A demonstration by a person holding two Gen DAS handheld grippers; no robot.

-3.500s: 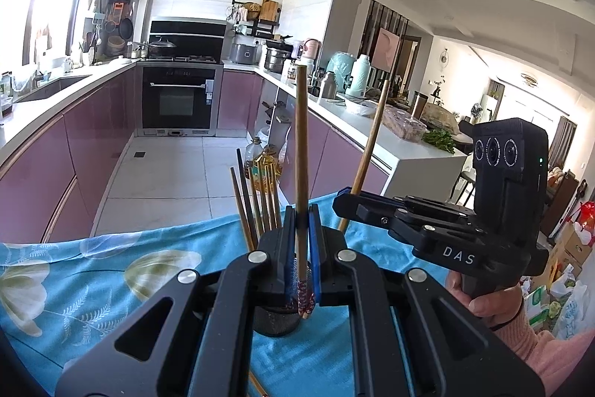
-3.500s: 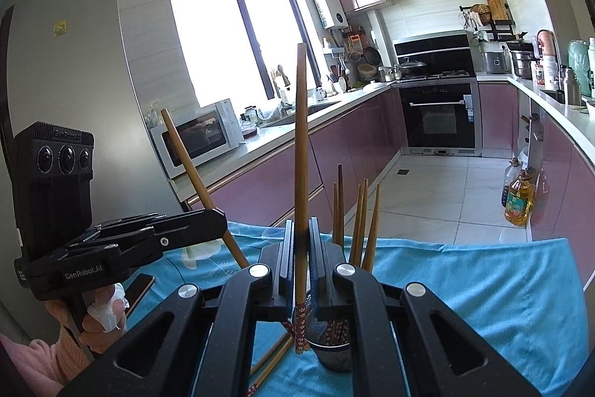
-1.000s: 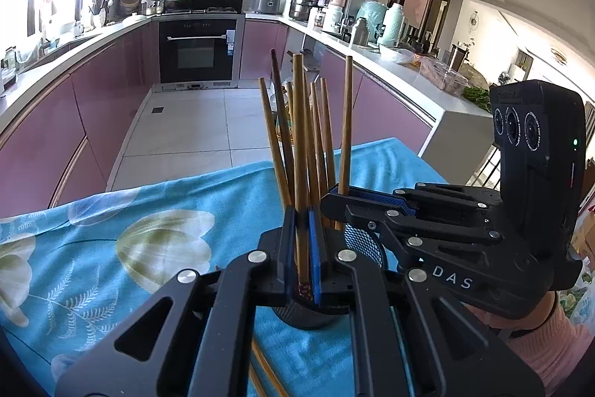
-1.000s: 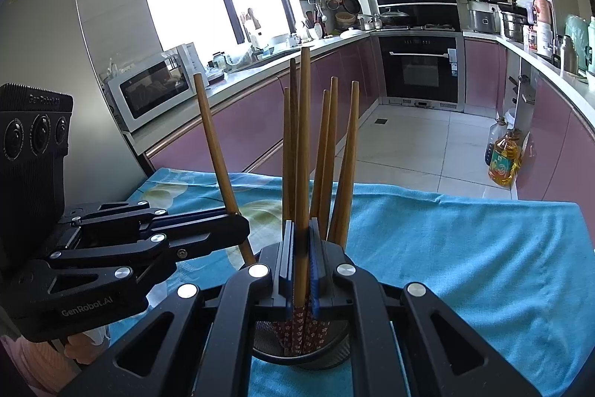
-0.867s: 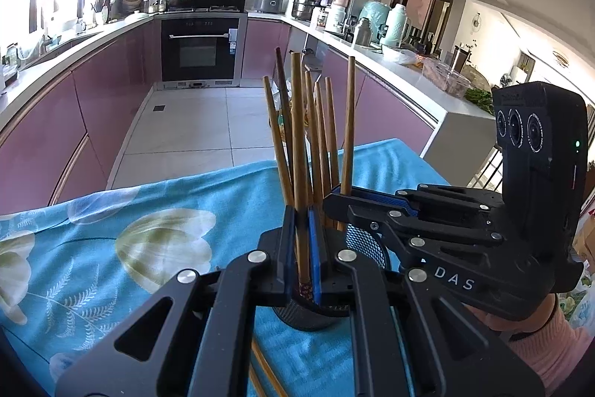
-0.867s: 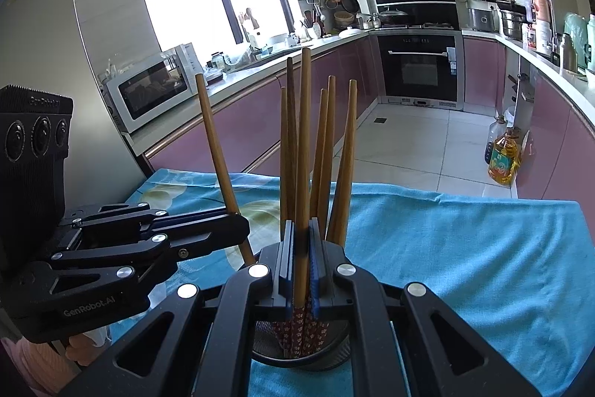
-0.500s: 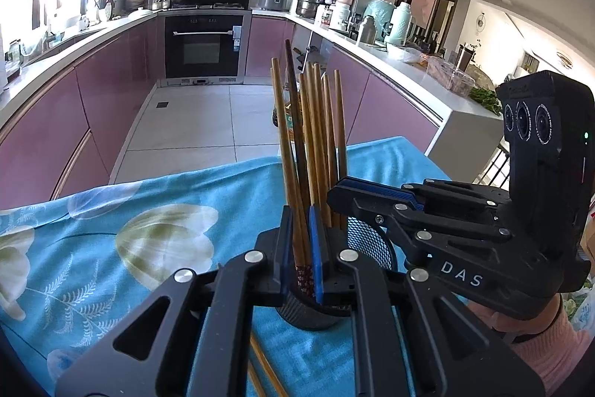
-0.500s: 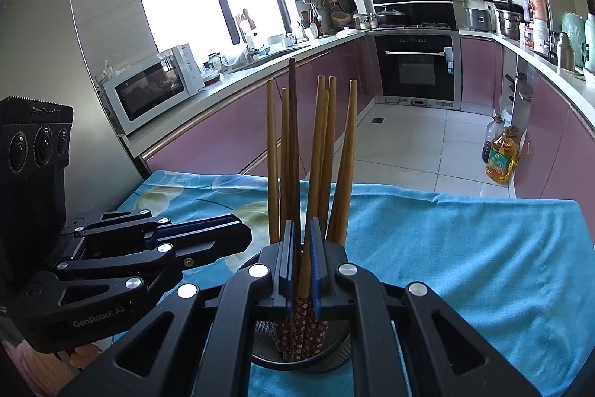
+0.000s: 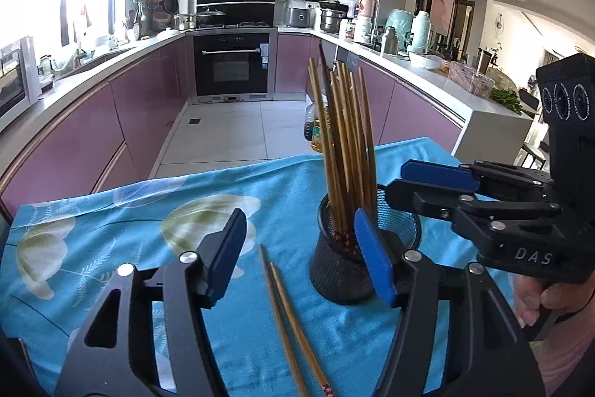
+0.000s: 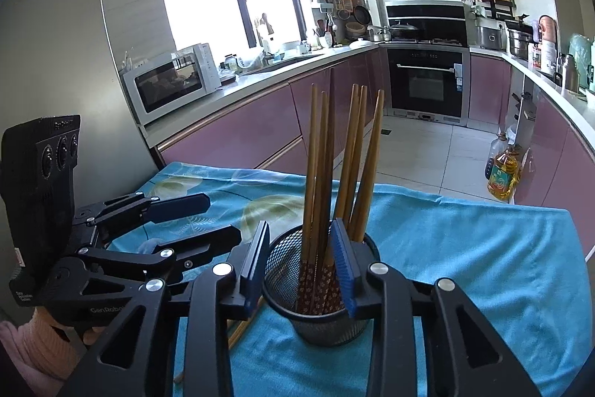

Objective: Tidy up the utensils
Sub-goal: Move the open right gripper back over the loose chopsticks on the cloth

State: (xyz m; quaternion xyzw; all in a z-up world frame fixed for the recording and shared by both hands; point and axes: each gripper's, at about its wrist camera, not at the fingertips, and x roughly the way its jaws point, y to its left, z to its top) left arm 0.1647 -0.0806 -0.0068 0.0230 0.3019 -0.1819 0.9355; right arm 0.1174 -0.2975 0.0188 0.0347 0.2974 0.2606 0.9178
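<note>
Standing wide apart and gripping nothing, the left gripper (image 9: 299,248) is hanging over the blue flowered cloth (image 9: 111,248), its right pad just beside the mesh holder (image 9: 346,270). The right gripper (image 10: 303,263) is also parted and empty, its two pads flanking the holder's rim; whether they are touching it I cannot tell. The upright chopsticks (image 10: 334,181) are sitting in the holder, patterned ends down, leaning loosely. Two loose chopsticks (image 9: 290,319) are lying on the cloth, in front of the left gripper.

Risk, as I judge it: either gripper, being so near, is liable to nudge the light holder and tip the bundle. The loose pair, lying flat and close together, is likely to roll or cross under a pinch.
</note>
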